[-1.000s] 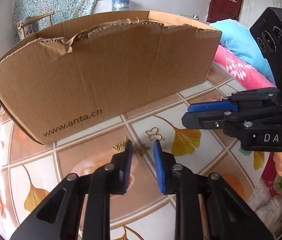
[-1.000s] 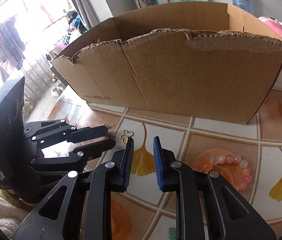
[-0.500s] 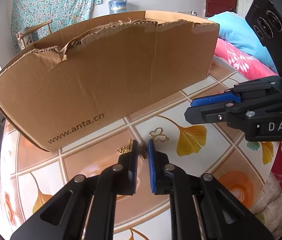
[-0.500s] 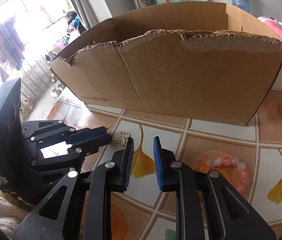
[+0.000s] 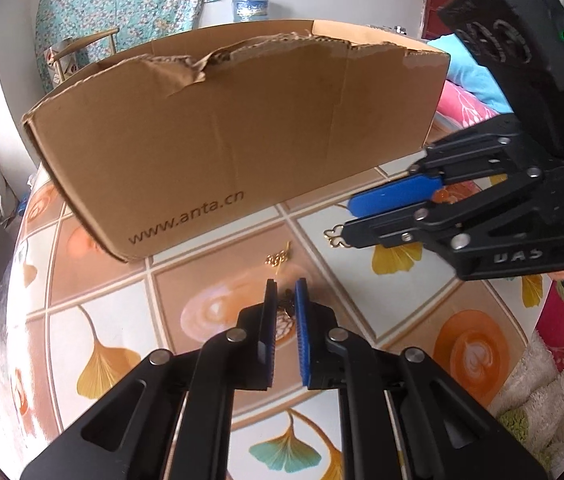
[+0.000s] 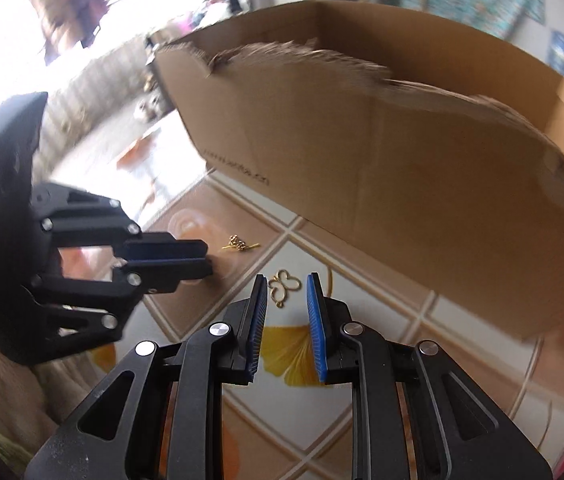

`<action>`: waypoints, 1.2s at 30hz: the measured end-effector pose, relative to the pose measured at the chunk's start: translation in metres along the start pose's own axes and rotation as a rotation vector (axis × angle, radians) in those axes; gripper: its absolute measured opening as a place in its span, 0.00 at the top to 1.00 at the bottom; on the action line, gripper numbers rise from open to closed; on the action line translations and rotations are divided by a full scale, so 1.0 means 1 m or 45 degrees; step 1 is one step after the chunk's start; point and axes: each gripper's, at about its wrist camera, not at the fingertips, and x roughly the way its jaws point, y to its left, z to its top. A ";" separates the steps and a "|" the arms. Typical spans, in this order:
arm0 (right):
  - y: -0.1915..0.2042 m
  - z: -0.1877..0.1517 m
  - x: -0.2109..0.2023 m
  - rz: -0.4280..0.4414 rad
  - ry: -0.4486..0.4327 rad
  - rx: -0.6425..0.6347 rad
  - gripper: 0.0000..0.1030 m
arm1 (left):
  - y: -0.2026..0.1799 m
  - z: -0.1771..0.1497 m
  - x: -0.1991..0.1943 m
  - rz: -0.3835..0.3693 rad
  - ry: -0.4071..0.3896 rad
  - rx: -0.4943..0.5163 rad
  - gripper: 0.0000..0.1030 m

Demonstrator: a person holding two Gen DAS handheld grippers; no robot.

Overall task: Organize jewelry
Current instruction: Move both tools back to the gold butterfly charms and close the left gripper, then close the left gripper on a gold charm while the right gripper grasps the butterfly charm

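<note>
Fingers of the left gripper (image 5: 286, 292) are pinched on a small dark-gold charm (image 5: 288, 303), held just above the tabletop (image 5: 210, 308); blur makes its shape hard to read. Fingers of the right gripper (image 6: 285, 288) stand parted, straddling a gold butterfly-shaped pendant (image 6: 282, 287) that lies flat on a white tile, apparently untouched. A third piece, a small gold chain-like trinket (image 6: 239, 245), lies on the brown tile between the two grippers and the cardboard box (image 5: 242, 128). That box, printed "www.anta.cn", stands open-topped with a torn front rim behind the jewelry.
</note>
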 end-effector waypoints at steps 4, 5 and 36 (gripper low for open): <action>0.003 0.005 0.007 -0.009 0.036 -0.086 0.81 | 0.003 -0.003 -0.002 -0.005 -0.004 -0.007 0.92; 0.004 0.006 0.008 -0.014 0.039 -0.110 0.81 | 0.004 -0.004 -0.003 -0.008 -0.004 -0.009 0.92; 0.006 -0.001 -0.003 -0.016 0.030 -0.051 0.88 | 0.013 -0.007 -0.004 -0.028 -0.020 -0.026 0.95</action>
